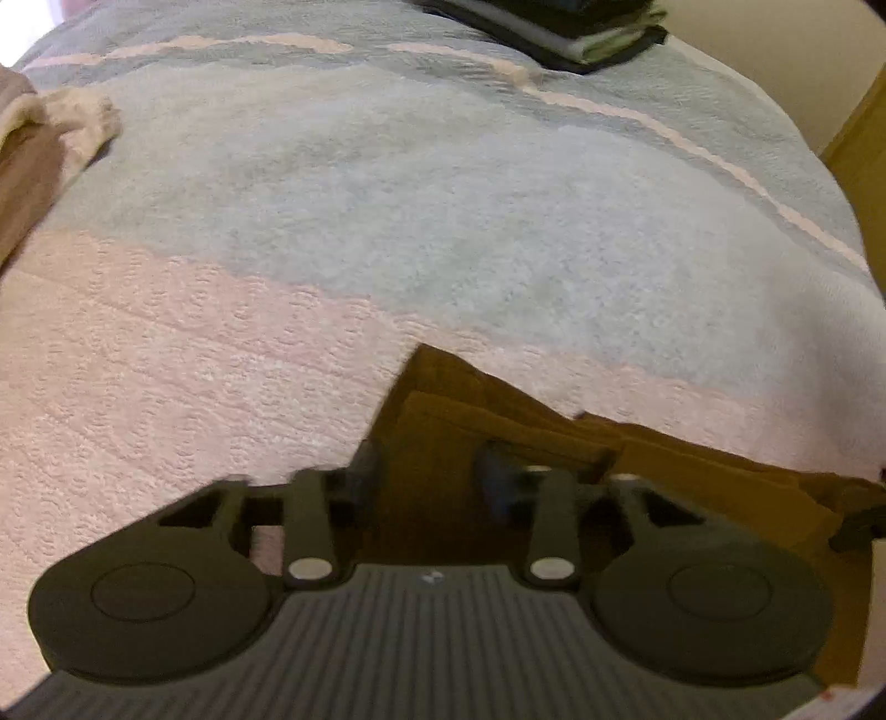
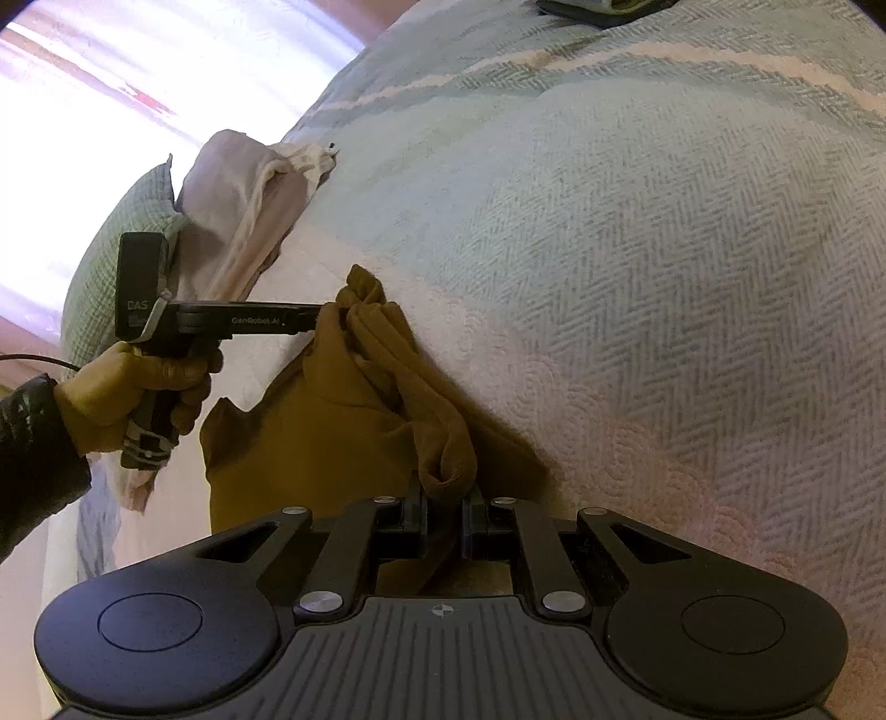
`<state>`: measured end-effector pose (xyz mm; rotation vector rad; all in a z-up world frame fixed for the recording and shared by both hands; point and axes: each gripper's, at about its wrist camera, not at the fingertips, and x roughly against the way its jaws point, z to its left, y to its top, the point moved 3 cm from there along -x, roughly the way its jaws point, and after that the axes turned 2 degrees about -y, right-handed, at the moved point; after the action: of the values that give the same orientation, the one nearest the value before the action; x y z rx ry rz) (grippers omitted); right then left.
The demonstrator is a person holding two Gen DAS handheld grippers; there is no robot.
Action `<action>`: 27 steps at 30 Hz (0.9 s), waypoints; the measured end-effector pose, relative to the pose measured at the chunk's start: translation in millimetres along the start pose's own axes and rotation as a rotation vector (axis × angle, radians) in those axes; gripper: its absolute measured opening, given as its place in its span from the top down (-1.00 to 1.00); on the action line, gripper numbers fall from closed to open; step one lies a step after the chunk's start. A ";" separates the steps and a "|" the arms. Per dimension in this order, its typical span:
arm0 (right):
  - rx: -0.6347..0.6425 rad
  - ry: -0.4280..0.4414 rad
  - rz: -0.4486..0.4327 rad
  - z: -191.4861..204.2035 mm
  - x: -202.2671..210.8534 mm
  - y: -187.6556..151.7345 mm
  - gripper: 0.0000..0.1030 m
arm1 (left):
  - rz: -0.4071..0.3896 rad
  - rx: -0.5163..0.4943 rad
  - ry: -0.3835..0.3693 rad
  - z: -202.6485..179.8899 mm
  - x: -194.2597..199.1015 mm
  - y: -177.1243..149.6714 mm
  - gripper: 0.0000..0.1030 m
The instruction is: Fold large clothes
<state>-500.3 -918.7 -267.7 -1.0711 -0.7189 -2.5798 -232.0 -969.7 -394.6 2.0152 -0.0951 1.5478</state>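
hidden: left gripper (image 2: 332,315) tips buried in brown garment (image 2: 310,437), pad contact unreadable; left view blurred
right gripper (image 2: 443,518): pinched tight on a bunched fold
garment: crumpled on the blanket (image 2: 637,266), stretched between both grippers
stack: folded clothes (image 1: 576,33) far edge, cut off
room: blanket bare beyond garment

Pink-and-grey bedspread (image 1: 387,221); pillow (image 2: 105,266) at edge; bright curtained window (image 2: 138,72) behind.

Black ribbed grippers (image 2: 443,526), tan glove (image 2: 111,393), dark sleeve (image 2: 33,459)
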 end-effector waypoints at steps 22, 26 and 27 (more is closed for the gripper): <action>0.014 -0.014 -0.024 1.4 4.1 7.3 0.87 | -0.092 -0.025 0.036 -1.7 18.3 9.0 0.86; -0.081 -0.041 -0.026 -10.5 -5.5 1.1 0.78 | -0.047 0.002 0.085 11.4 14.3 0.6 0.84; -0.104 -0.038 -0.032 -12.2 -4.5 1.1 0.73 | -0.060 0.027 0.092 15.2 20.0 -1.8 0.83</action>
<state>-503.9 -925.9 -277.9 -1.1510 -0.6217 -2.6569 -211.8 -969.8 -379.6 1.9461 0.0221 1.6086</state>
